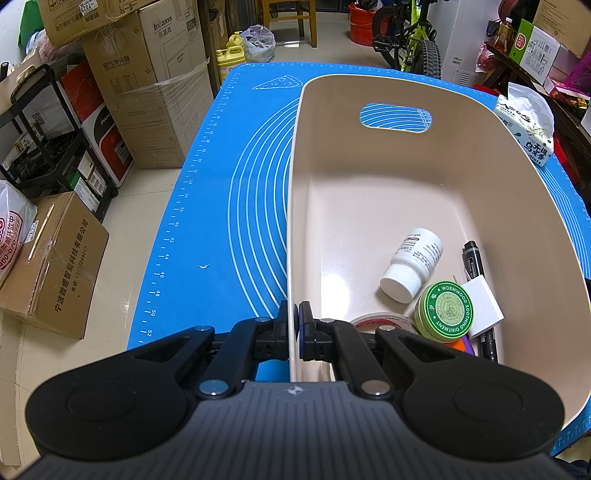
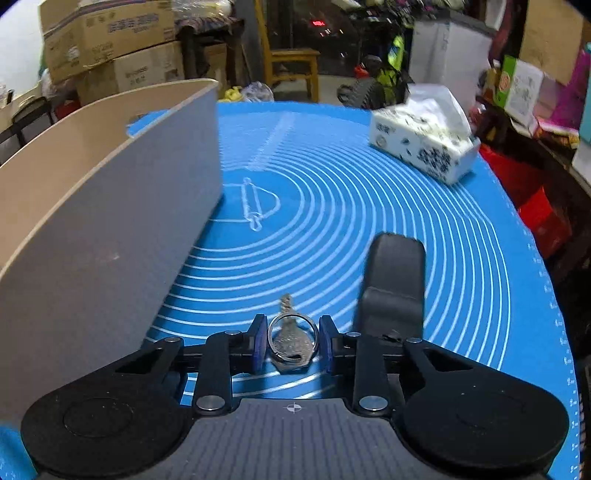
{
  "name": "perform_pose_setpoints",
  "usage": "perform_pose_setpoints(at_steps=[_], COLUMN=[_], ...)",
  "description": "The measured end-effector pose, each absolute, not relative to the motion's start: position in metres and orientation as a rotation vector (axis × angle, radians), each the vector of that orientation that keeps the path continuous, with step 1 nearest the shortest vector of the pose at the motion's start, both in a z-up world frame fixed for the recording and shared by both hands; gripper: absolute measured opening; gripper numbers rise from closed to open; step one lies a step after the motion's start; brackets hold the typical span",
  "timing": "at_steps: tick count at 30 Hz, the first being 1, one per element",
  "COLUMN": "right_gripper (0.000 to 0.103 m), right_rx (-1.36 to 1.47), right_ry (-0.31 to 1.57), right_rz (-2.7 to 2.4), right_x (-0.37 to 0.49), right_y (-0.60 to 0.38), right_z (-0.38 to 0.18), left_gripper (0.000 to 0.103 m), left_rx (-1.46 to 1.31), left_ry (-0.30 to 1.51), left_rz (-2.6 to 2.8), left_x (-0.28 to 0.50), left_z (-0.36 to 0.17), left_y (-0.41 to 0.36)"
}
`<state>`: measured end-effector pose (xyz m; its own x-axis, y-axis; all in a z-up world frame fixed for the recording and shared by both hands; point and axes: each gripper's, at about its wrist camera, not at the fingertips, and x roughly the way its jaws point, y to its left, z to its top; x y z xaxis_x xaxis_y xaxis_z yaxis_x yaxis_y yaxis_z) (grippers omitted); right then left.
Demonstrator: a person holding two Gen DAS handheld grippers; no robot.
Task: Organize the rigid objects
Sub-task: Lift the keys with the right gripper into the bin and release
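A beige plastic bin [image 1: 369, 155] stands on the blue mat [image 1: 221, 184]. My left gripper [image 1: 294, 321] is shut on the bin's left wall near its front. Inside lie a white bottle [image 1: 412, 264], a green ointment tin [image 1: 445, 304], a black marker [image 1: 476, 280], a white block [image 1: 482, 304] and a tape roll [image 1: 384, 323]. In the right wrist view my right gripper [image 2: 293, 341] holds a silver key on a ring [image 2: 291, 341] between its jaws, above the mat [image 2: 332, 206]. A black case [image 2: 393, 280] lies just right of it. The bin [image 2: 110, 206] stands to the left.
A tissue pack [image 2: 424, 144] lies at the mat's far right; it also shows in the left wrist view [image 1: 528, 125]. Cardboard boxes [image 1: 147, 92] and a black rack [image 1: 40, 140] stand on the floor to the left. A bicycle [image 1: 413, 37] and a wooden chair [image 1: 291, 18] stand beyond the table.
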<state>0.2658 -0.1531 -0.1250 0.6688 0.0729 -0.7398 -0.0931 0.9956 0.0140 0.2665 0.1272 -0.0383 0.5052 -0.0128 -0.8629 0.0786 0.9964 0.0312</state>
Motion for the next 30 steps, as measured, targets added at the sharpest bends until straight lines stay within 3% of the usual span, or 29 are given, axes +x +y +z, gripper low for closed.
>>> perform_pose_setpoints(at_steps=[17,30], right_gripper=[0.038,0.037], right_rx=[-0.128,-0.129], right_ry=[0.643,0.470], right_rz=[0.060,0.109], right_x=[0.251,0.254], right_y=[-0.143,-0.130], right_z=[-0.079,-0.011], left_gripper=[0.005,0.005], left_rx=[0.069,0.069], left_ry=[1.040,1.040], left_rz=[-0.055,-0.055], left_x=[0.267,0.267], left_z=[-0.038,-0.038], left_y=[0.128,0.128])
